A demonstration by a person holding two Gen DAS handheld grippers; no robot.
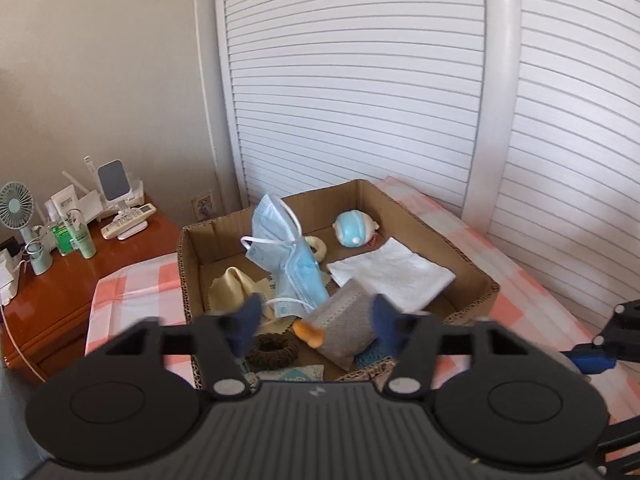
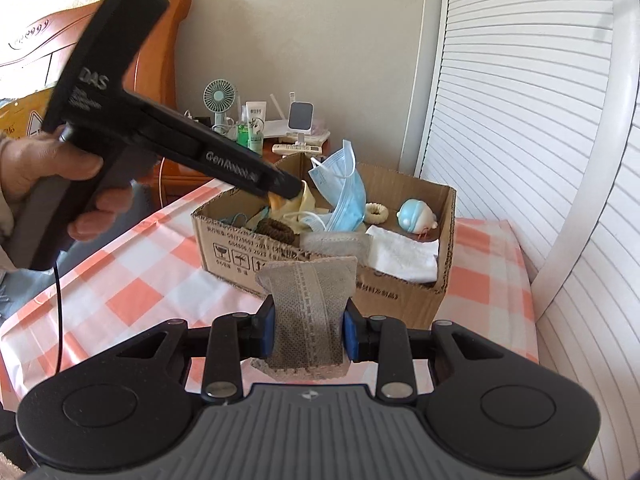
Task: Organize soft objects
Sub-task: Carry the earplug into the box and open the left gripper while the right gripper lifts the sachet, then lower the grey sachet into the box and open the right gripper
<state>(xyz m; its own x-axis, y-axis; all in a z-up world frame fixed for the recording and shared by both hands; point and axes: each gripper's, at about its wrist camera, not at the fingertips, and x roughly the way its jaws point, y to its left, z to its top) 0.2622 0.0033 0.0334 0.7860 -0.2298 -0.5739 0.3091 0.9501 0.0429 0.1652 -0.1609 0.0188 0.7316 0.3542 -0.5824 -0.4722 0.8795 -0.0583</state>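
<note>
The checked table [image 2: 132,264] carries an open cardboard box [image 2: 404,292] of soft things: a blue face mask [image 1: 290,256], white folded cloth [image 1: 394,274] and grey pouch [image 1: 346,326]. The left gripper [image 1: 316,322] hangs over the box, jaws spread. The right gripper [image 2: 308,330], before the box, pinches a grey mesh pad [image 2: 308,312]

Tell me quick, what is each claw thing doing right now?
Left gripper: open, holding nothing, above the cardboard box.
Right gripper: shut on a grey mask.
</note>
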